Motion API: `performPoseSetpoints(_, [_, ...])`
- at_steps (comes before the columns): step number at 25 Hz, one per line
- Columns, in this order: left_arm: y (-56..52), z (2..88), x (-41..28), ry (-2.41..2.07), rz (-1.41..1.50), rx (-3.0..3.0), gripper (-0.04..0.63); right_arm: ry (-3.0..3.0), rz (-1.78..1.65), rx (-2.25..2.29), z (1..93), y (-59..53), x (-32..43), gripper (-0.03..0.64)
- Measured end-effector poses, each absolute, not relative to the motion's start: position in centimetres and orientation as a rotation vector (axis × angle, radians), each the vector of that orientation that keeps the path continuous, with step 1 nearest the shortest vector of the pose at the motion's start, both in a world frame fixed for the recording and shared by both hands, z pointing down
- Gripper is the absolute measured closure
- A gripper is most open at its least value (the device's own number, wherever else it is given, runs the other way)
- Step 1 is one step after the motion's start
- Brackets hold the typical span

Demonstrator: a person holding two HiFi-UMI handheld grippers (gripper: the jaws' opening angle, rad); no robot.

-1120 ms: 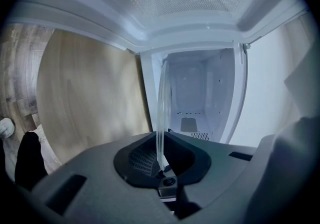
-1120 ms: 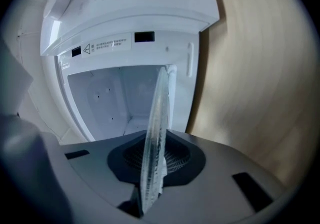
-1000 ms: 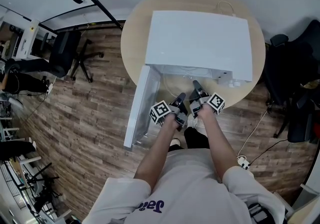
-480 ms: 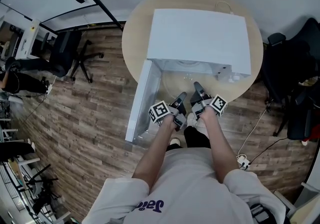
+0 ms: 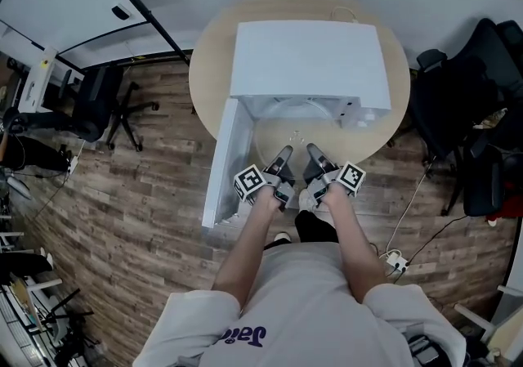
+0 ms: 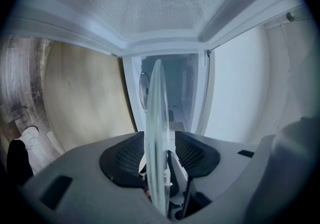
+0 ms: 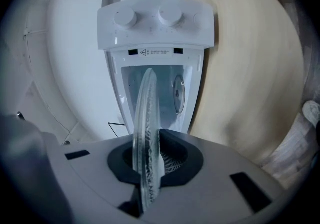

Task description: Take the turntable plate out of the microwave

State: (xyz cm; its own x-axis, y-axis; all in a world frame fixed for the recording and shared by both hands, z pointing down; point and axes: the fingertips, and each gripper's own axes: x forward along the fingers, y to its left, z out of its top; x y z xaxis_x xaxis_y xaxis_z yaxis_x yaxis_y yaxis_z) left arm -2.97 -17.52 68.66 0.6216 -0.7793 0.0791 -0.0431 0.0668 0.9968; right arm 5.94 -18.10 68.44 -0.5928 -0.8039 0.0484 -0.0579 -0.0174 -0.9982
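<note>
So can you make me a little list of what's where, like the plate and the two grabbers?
Microwave: white, on the round table, door open
Turntable plate: clear glass, in front of the opening
Right gripper: shut on the plate's rim
Left gripper: jaws have just been opening, plate between them, pads not pressing

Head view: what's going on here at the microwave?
A person with a gripper in each hand is taking the glass turntable plate out of the white microwave, which sits on a round table with its door swung open. The right gripper is clamped on the plate's rim. The left gripper has just been opening its jaws; the plate stands between them, ungripped.
</note>
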Motion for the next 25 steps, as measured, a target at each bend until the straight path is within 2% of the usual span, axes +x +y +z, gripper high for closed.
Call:
performPoseSetpoints(5, [-16.9,67.1,-2.9,-0.735,-0.708,1.396,0.424,1.655,-1.664,-0.913,66.9,-16.2,6.2,0.591])
performPoseSetpoints(9, [-15.5,66.0,-2.6,-0.72,-0.758,1.364,0.515,1.64,-1.669,-0.936,65.7,-14.3,6.6,0.591])
performPoseSetpoints(11, [-14.8,64.9,-2.2,-0.706,-0.747,1.387,0.535,1.629,-1.671,-0.951,64.9,-13.5,6.9,0.591])
performPoseSetpoints(25, [-11.2,56.4,-2.6,-0.678,-0.719,1.411,0.54,1.667,-1.609,-0.976,56.3,-9.8,6.3,0.589])
